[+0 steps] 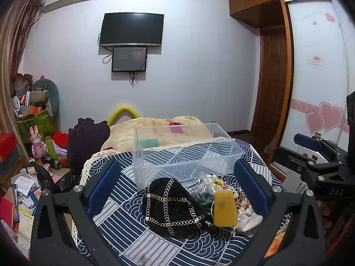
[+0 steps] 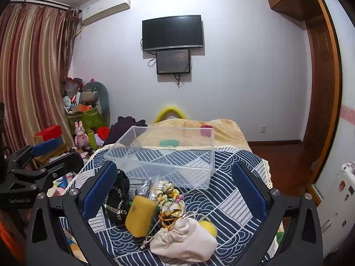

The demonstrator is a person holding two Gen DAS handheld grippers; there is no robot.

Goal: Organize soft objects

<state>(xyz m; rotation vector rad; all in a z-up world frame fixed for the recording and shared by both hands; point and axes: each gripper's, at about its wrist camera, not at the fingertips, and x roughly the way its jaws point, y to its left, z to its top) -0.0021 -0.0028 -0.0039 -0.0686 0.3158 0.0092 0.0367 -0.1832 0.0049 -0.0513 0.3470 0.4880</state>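
Looking along left claw [image 1: 177, 188] first: both blue pads spread wide, released, nothing between them touching. Black cap w/ chain trim [image 1: 174, 208] lies on the blue-white patterned bedspread [image 1: 124, 221], between the fingers, nearer the 6 o'clock side. Yellow sponge block [image 1: 224, 208] just beside cap at its 3 o'clock, touching it or nearly; can't tell which. Cream drawstring pouch [image 1: 248, 218] at 4 o'clock of the block. Silver sequin piece [image 1: 197, 187] and floral scrunchie [image 1: 218, 182] sit behind, toward 12. Clear plastic bin [image 1: 186, 153] at 12 o'clock of the pile, upright, front wall near the cap. Right claw [image 1: 310, 153] seen at 3 o'clock edge, off the bed.

Right wrist view: right claw [image 2: 175, 190] also released, pads far apart, gripping nothing. Cream pouch [image 2: 184, 241] at 6 o'clock between the fingers. Sponge block [image 2: 141, 216] at its 10 o'clock, tilted. Yellow ball [image 2: 208, 228] partly hidden behind pouch at 2 o'clock. Scrunchie [image 2: 167, 194] behind; cap [image 2: 117, 199] against left pad at 9. Bin [image 2: 164, 155] at 12. Left claw [image 2: 42, 155] at 9 o'clock edge; spread unclear in this view.
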